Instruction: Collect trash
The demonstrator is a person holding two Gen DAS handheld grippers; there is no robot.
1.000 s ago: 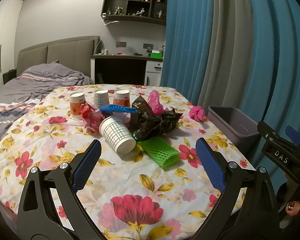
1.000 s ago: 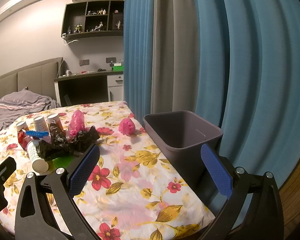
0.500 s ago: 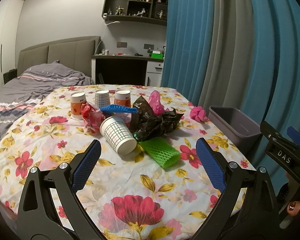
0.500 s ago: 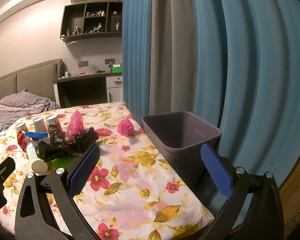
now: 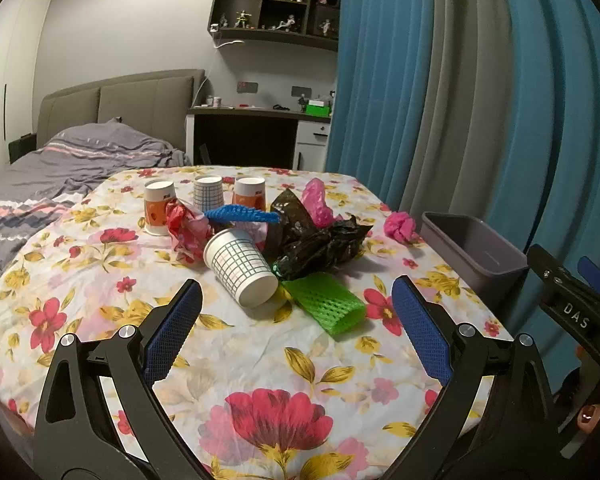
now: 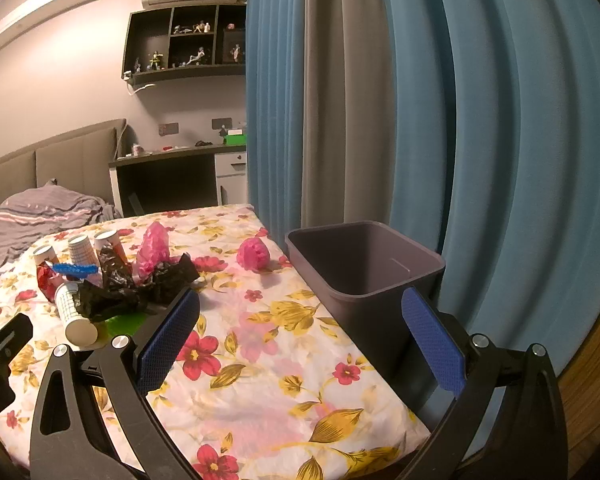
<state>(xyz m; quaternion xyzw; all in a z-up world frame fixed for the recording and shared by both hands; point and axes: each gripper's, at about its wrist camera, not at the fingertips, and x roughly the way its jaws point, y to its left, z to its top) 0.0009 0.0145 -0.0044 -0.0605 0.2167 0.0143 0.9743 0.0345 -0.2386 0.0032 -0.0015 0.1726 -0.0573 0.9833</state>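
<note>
While both views have barely shifted over the last second, nothing is picked up yet: the left gripper and right gripper hang wide open and empty, so collecting has not begun. Left of the smooth grey plastic bin at the table's edge lies the trash: a crinkly black bag, a tipped paper cup, a springy green foam net, and a pink wad nearest the bin

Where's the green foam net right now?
In the left wrist view the green foam net lies on the floral tablecloth, just right of the tipped checked cup and in front of the black plastic bag.
</note>
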